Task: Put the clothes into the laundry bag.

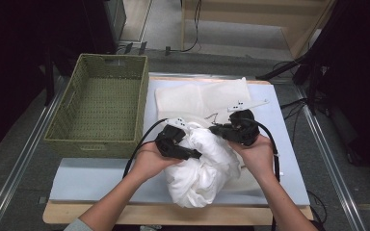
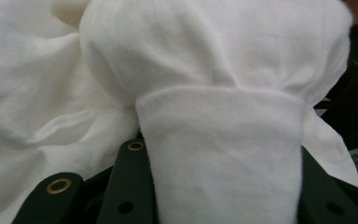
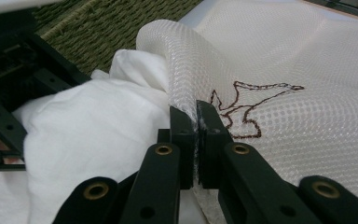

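I've got 1 white cloth (image 1: 204,166) bunched up near the front edge of the table, spilling toward its front middle, and 1 white mesh bag (image 1: 202,96) lying flat behind it toward the far edge. 1 green woven basket (image 1: 101,108) sits at the table's left side, nothing in it that I can see.

Left gripper (image 1: 192,154) is pushed into the cloth from the left; in the left gripper view a thick fold of cloth (image 2: 223,158) sits between its jaws, so I read it as clamped on the cloth. Right gripper (image 3: 197,126) has its jaws pressed together on the rim of the mesh bag (image 3: 284,107), lifting that edge beside the cloth (image 3: 88,135).

Handling guess: cloth is light, soft, floppy, bulky, won't hold shape, so grab a fat bunched fold, not a loose tail. Mesh is thin, limp and likely slippery, so pinch right at the opening hem. Nothing fragile. 2 grippers, both busy.
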